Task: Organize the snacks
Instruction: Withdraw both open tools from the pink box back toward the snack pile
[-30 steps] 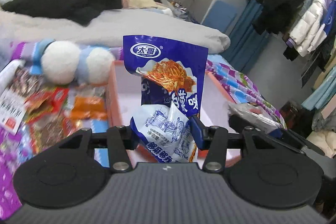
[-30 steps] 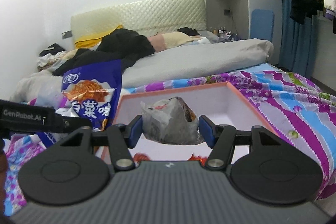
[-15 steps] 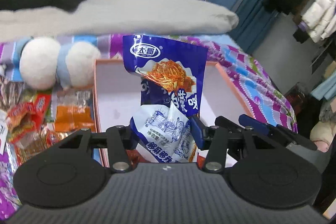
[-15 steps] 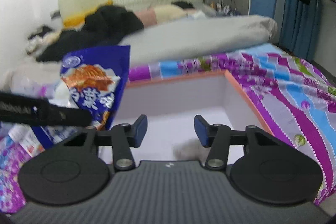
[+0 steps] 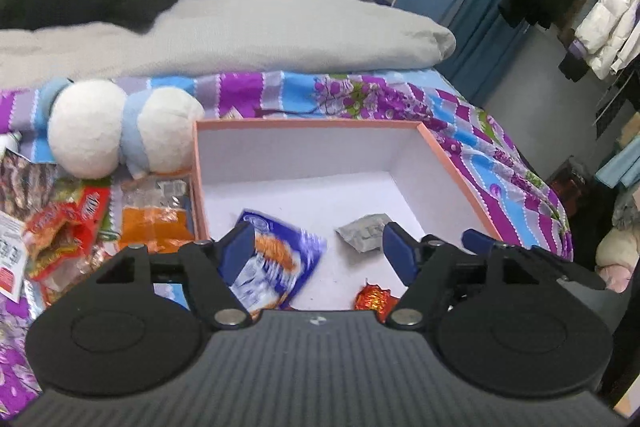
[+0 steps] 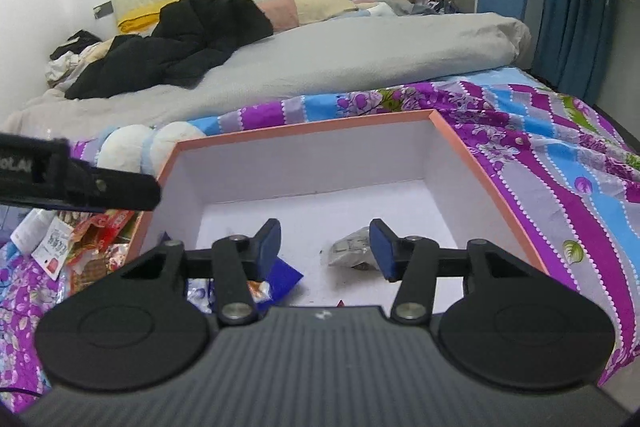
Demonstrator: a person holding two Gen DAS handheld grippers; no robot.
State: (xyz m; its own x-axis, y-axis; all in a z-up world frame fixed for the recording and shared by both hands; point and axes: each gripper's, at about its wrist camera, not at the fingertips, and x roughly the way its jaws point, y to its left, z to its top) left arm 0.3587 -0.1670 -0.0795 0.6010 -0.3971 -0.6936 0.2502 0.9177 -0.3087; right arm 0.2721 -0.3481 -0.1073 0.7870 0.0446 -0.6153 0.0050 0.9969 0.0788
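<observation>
Step in hand: drop-off into the pink-rimmed box (image 5: 448, 163) — both grippers hang over its near edge with nothing between their pads.
Left gripper (image 5: 318, 251): jaws have just been opening and stand wide; the blue noodle-snack packet (image 5: 276, 267) is free of the pads, blurred, low at the box's near-left floor.
Right gripper (image 6: 325, 247): jaws part-way apart, empty; the grey crinkled packet (image 6: 352, 251) lies on the box floor beyond them, near the middle.
Also in the box: a small red-and-gold wrapped sweet (image 5: 374, 297) at the near edge, right of the blue packet.
Left to sort: a heap of red, orange and clear snack packets (image 5: 100, 223) on the patterned bedspread (image 6: 560, 179), just outside the box's left wall, below the white-and-blue plush toy (image 5: 120, 127).
Progress, as a judgement: early to middle — three items in, many out.
Next move calls for: swinging a gripper left out of the box to the heap, coming down on one flat packet edge-on, and closing narrow — thin foil slips and neighbours may lift with it.
</observation>
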